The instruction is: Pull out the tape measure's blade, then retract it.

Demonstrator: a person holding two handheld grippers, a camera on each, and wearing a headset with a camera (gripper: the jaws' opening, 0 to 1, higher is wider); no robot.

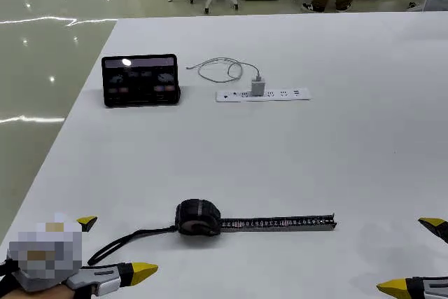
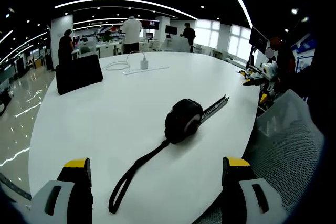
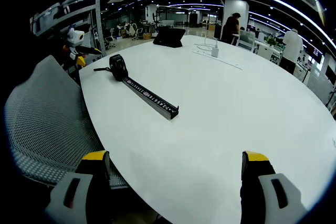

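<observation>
A black tape measure [image 1: 198, 217] lies on the white table [image 1: 280, 152], its blade [image 1: 278, 223] drawn out to the right and its wrist strap [image 1: 124, 240] trailing left. In the left gripper view the case [image 2: 183, 120] sits ahead of my open left gripper [image 2: 156, 167], with the strap [image 2: 137, 172] lying between the jaws. That left gripper [image 1: 115, 246] is at the bottom left of the head view. My right gripper [image 1: 413, 255] is open at the bottom right, apart from the blade's tip. In the right gripper view the blade [image 3: 149, 97] lies far ahead of my right gripper [image 3: 176, 162].
A dark tablet [image 1: 140, 80] stands at the back left. A white power strip [image 1: 262, 94] with a charger and coiled cable [image 1: 222, 70] lies behind the middle. A grey mesh chair [image 3: 47, 124] sits by the table edge. People and chairs stand beyond the table.
</observation>
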